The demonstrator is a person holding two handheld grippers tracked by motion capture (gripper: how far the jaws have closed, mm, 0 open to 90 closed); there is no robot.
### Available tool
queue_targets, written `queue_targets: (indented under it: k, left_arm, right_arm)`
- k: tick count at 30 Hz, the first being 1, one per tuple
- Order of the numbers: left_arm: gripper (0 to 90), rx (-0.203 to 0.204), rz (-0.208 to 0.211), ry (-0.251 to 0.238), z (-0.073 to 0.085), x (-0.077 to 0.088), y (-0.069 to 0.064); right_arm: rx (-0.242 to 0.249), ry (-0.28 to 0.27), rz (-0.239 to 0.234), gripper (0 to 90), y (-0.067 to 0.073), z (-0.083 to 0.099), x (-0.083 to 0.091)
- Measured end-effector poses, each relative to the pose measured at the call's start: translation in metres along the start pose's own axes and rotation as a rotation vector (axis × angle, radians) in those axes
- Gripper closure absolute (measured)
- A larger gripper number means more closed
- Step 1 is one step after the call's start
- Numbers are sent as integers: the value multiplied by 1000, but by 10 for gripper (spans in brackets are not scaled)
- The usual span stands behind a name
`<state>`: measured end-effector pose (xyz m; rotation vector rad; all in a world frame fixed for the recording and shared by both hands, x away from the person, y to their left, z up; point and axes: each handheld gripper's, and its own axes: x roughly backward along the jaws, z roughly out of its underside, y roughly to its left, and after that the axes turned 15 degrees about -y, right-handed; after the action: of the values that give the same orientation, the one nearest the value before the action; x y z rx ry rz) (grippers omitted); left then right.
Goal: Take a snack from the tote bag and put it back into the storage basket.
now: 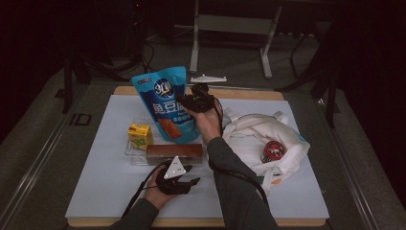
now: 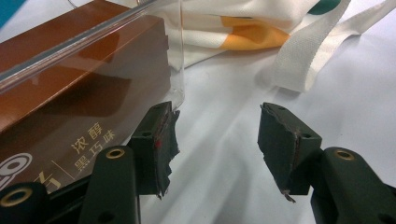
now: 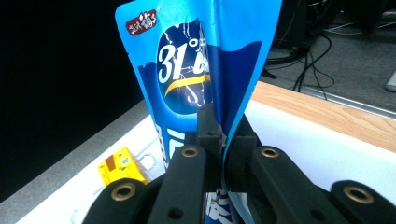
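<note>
A blue snack pouch with white lettering hangs upright over the clear tray. My right gripper is shut on its right edge; in the right gripper view the pouch is pinched between the jaws of that gripper. My left gripper rests near the front of the table, open, beside the brown box. In the left gripper view this gripper has nothing between its pads, and the brown box stands just to its left behind the tray's clear wall.
A yellow drink carton sits in the tray's left part. A white cloth tote bag lies to the right with a round red-lidded tin in it. The white mat covers the wooden table.
</note>
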<state>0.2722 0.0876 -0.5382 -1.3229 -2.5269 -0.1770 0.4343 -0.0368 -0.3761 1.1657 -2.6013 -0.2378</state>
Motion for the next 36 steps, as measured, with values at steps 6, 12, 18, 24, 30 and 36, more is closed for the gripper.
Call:
queue_targets:
  k: [6, 12, 18, 24, 30, 36]
  left_arm:
    - [458, 2, 1, 0, 0, 0, 0]
    - [458, 0, -2, -1, 0, 0, 0]
    - [457, 1, -3, -1, 0, 0, 0]
    - [457, 1, -6, 1, 0, 0, 0]
    - [455, 3, -6, 1, 0, 0, 0]
    - [455, 3, -6, 0, 0, 0, 0]
  right_arm:
    - [-31, -1, 24, 868, -14, 10, 2]
    - [-36, -4, 23, 857, -19, 18, 7]
    - [-32, -5, 15, 831, -23, 21, 19]
    - [2, -9, -3, 824, -24, 26, 33]
    - [33, -10, -30, 823, -13, 31, 41]
    - [31, -5, -39, 810, -12, 32, 40]
